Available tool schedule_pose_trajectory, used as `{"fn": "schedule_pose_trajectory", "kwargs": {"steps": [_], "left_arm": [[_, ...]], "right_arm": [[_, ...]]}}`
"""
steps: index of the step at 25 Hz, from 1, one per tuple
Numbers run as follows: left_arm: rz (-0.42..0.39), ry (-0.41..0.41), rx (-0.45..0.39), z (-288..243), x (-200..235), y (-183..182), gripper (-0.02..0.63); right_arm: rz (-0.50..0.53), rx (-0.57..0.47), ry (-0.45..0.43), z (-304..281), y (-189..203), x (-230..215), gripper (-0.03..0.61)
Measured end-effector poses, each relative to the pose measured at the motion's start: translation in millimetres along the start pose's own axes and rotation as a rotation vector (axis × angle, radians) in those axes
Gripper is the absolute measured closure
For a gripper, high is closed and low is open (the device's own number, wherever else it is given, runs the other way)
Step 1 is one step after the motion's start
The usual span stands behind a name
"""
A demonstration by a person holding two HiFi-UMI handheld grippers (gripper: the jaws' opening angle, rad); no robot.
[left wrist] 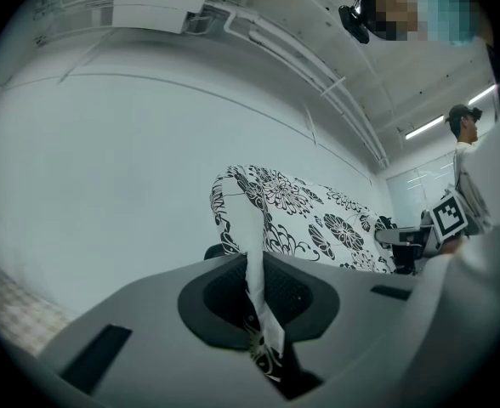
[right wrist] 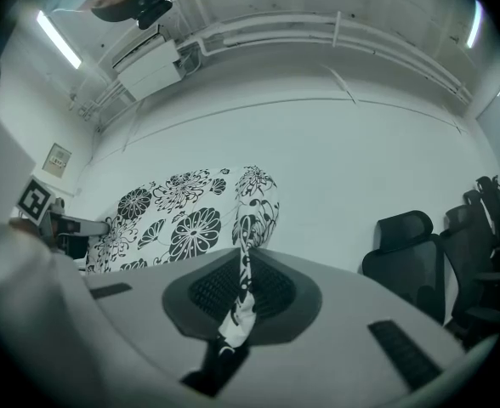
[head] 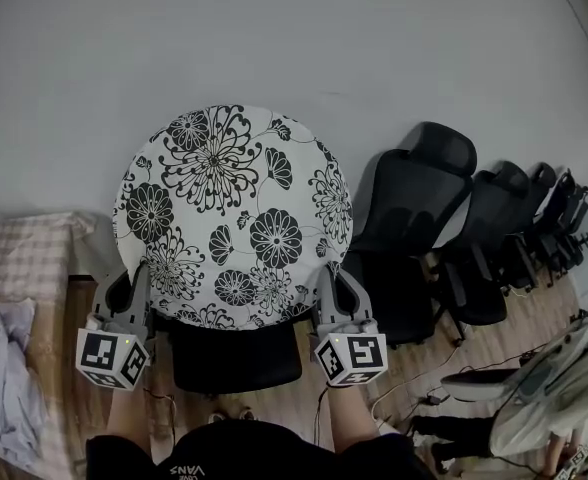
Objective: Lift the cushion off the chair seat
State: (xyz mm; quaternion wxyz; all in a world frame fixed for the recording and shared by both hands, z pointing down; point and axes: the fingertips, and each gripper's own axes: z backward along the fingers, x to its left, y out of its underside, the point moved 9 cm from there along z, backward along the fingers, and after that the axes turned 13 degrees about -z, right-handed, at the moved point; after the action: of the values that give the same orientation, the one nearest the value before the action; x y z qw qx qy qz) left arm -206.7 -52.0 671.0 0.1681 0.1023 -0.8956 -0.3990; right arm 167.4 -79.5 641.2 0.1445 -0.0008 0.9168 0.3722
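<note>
A round white cushion with black flower print (head: 232, 218) is held up in the air above a black chair (head: 236, 356). My left gripper (head: 139, 280) is shut on the cushion's lower left rim, and my right gripper (head: 326, 286) is shut on its lower right rim. In the left gripper view the cushion's edge (left wrist: 263, 313) runs pinched between the jaws, with the rest of the cushion (left wrist: 305, 219) spreading beyond. The right gripper view shows the same edge (right wrist: 240, 304) clamped between its jaws. The chair's seat is partly hidden by the cushion.
A row of black office chairs (head: 424, 228) stands to the right against the white wall. A table with a checked cloth (head: 29, 268) and crumpled fabric (head: 4, 368) lies at the left. Cables trail over the wooden floor (head: 444, 363) at the right.
</note>
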Motion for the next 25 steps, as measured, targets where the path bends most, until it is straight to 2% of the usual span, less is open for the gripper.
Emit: {"fn": "schedule_pose_trajectory", "kwargs": {"steps": [25], "left_arm": [[-0.008,-0.001,-0.005,2.9,-2.4,-3.0,0.583]], "right_arm": [[0.034,0.028,-0.017,-0.3,-3.8,0.8,0.552]]}}
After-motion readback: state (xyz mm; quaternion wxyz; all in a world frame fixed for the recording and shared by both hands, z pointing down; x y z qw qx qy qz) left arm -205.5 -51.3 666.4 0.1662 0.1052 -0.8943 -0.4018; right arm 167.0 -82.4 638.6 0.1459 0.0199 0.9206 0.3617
